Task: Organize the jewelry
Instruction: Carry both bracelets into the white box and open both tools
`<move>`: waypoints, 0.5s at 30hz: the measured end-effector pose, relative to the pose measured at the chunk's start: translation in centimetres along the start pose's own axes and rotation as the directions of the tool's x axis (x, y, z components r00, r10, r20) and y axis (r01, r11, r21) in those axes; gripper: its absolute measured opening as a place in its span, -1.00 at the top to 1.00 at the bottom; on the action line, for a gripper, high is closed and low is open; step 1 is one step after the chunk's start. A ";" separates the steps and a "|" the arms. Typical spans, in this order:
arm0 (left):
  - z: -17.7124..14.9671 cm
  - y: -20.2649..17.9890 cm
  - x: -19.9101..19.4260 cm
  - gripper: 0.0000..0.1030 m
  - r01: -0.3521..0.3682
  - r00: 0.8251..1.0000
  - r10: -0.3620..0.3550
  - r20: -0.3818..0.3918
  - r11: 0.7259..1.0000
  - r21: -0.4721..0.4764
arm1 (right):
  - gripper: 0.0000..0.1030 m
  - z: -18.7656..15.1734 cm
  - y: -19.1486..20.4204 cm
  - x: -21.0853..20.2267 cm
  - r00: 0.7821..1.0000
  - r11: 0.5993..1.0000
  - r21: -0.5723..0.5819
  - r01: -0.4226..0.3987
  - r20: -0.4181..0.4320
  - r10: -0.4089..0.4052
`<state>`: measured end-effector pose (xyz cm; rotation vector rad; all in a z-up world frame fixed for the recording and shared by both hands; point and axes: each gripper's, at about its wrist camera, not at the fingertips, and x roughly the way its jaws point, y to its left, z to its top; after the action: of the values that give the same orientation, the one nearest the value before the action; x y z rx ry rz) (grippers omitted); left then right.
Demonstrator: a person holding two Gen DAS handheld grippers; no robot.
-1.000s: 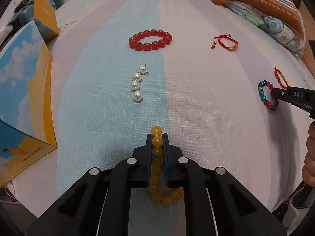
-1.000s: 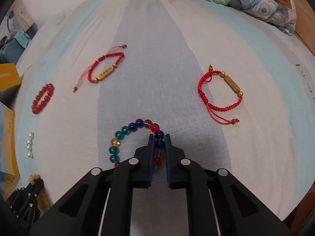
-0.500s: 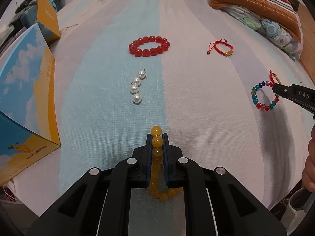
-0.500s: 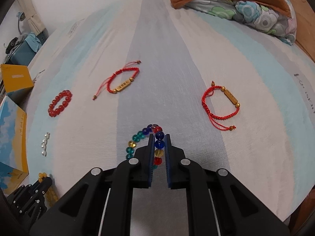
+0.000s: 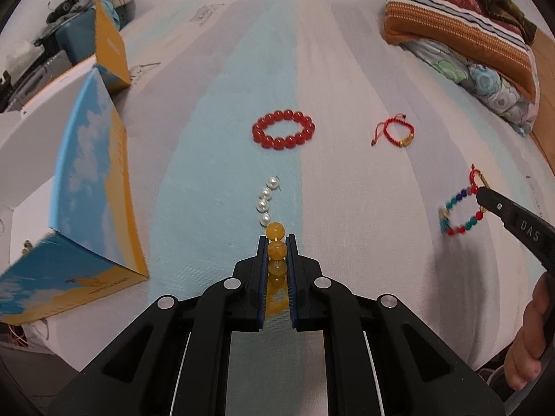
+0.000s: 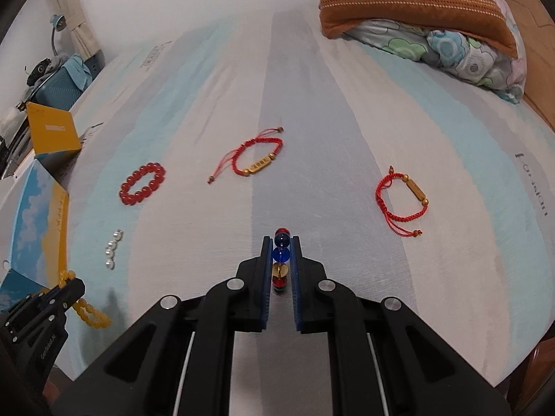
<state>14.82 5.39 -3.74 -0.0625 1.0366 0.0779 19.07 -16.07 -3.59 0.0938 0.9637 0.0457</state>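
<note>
My left gripper (image 5: 276,237) is shut on a yellow bead bracelet (image 5: 276,249) and holds it above the bed; it also shows in the right wrist view (image 6: 88,312). My right gripper (image 6: 281,239) is shut on a multicoloured bead bracelet (image 6: 281,254), which hangs in the air in the left wrist view (image 5: 459,213). On the striped sheet lie a red bead bracelet (image 5: 283,130), a short string of pearls (image 5: 266,200), a red cord bracelet with a gold charm (image 6: 258,161) and a second red cord bracelet (image 6: 402,197).
An open blue and yellow box (image 5: 86,187) stands at the left edge of the bed, with a smaller yellow box (image 6: 52,131) behind it. Folded blankets and a pillow (image 5: 461,24) lie at the far right. Clutter stands beyond the bed on the left.
Both grippers have risen and pulled back, each lifting its bracelet off the sheet. The multicoloured bracelet now hangs free from the right gripper.
</note>
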 end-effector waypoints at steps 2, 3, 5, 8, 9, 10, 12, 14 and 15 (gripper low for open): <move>0.4 0.2 -0.7 0.83 -0.005 1.000 0.005 0.008 1.000 -0.003 | 0.82 0.3 0.4 -0.6 1.000 1.000 -0.002 -0.006 0.004 0.006; 0.6 0.3 -1.1 0.82 -0.008 1.000 0.008 0.013 1.000 -0.004 | 0.82 0.5 0.7 -1.0 1.000 1.000 -0.001 -0.009 0.008 0.009; 1.0 0.5 -1.9 0.82 -0.010 1.000 0.010 0.017 1.000 -0.002 | 0.82 0.8 1.2 -1.8 1.000 1.000 -0.004 -0.014 0.017 0.014; 1.7 1.1 -3.0 0.82 -0.009 1.000 0.009 0.018 1.000 -0.005 | 0.82 1.4 2.1 -3.0 0.999 1.000 -0.011 -0.018 0.029 0.018; 2.0 1.5 -3.7 0.82 -0.011 1.000 0.011 0.025 1.000 -0.011 | 0.82 1.7 2.6 -3.6 0.999 1.000 -0.018 -0.019 0.036 0.020; 2.1 1.7 -4.0 0.83 -0.013 0.999 0.013 0.029 1.000 -0.014 | 0.82 1.9 3.1 -4.1 0.999 1.000 -0.024 -0.019 0.041 0.020; 2.6 2.5 -5.2 0.82 -0.020 0.999 0.021 0.045 0.999 -0.024 | 0.82 2.3 3.8 -4.8 0.998 0.999 -0.032 -0.019 0.051 0.021; 2.9 3.2 -6.2 0.82 -0.029 0.998 0.030 0.059 0.999 -0.033 | 0.82 2.8 4.9 -5.8 0.998 0.999 -0.043 -0.022 0.061 0.025; 3.2 3.7 -6.9 0.83 -0.033 0.997 0.035 0.067 0.999 -0.039 | 0.82 3.0 5.5 -6.2 0.997 0.999 -0.049 -0.024 0.067 0.027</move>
<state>13.69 9.15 3.77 -0.0762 0.9683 0.1297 17.97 -11.25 3.75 0.0631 0.8938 0.0883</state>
